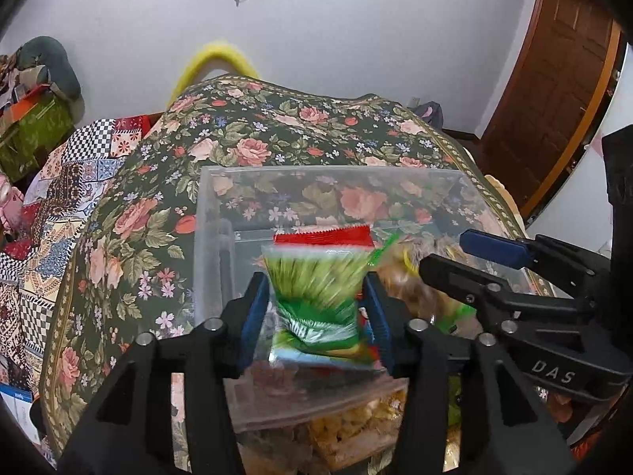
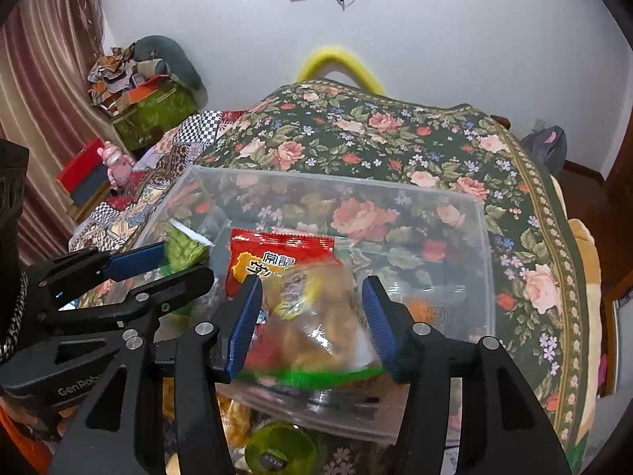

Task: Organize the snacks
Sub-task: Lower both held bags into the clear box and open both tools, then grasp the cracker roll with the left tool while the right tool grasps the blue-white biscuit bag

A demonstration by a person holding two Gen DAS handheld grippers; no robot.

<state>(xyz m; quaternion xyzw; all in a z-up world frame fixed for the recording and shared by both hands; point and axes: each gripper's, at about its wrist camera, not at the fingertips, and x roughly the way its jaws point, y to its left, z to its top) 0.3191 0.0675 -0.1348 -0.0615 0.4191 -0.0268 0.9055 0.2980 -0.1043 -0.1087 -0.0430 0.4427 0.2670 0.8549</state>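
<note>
Floral-clothed table [image 1: 118, 237], clear plastic bin [image 1: 205, 213] on top. Left gripper [image 1: 316, 316] fingers loosely bracket the green snack packet [image 1: 316, 297]; right gripper [image 2: 312, 324] likewise brackets a clear-wrapped snack bag [image 2: 316, 316]. Both over the bin: dropping in, then withdraw.

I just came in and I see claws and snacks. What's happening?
A person is sorting snacks with two hand-held claws over a clear plastic box on a flowery tablecloth. The left gripper has a green snack bag between its fingers, blurred as if dropping in. The right gripper is around a clear bag of brown snacks, with a red packet behind it.
</note>
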